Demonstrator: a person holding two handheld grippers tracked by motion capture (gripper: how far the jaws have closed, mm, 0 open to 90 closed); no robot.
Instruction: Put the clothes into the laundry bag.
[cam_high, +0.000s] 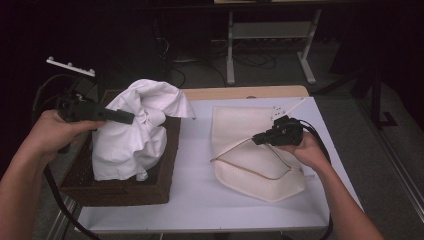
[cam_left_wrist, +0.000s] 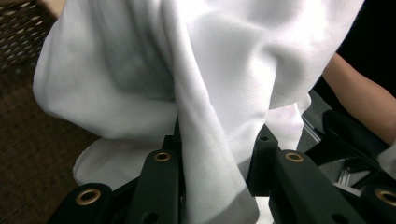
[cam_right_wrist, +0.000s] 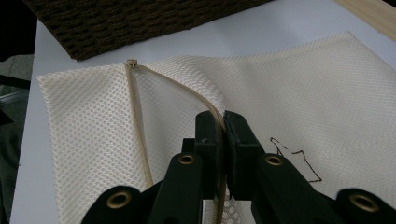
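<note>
A bunched white cloth (cam_high: 132, 127) hangs lifted above a dark wicker basket (cam_high: 120, 187) at the left. My left gripper (cam_high: 131, 118) is shut on a fold of it; in the left gripper view the white cloth (cam_left_wrist: 196, 93) runs down between the jaws. A cream mesh laundry bag (cam_high: 250, 155) lies flat on the white table at the right, its zipper open. My right gripper (cam_high: 256, 139) is shut on the bag's zipper edge, and in the right gripper view the mesh bag (cam_right_wrist: 299, 84) has its zipper strip (cam_right_wrist: 140, 126) pinched between the jaws of the right gripper (cam_right_wrist: 223, 122).
The white tabletop (cam_high: 195, 200) carries the basket and the bag side by side, with a bare strip between them. A wooden edge (cam_high: 240, 92) runs along the table's far side. Metal table legs (cam_high: 230, 45) stand on the floor beyond. Cables trail from both grippers.
</note>
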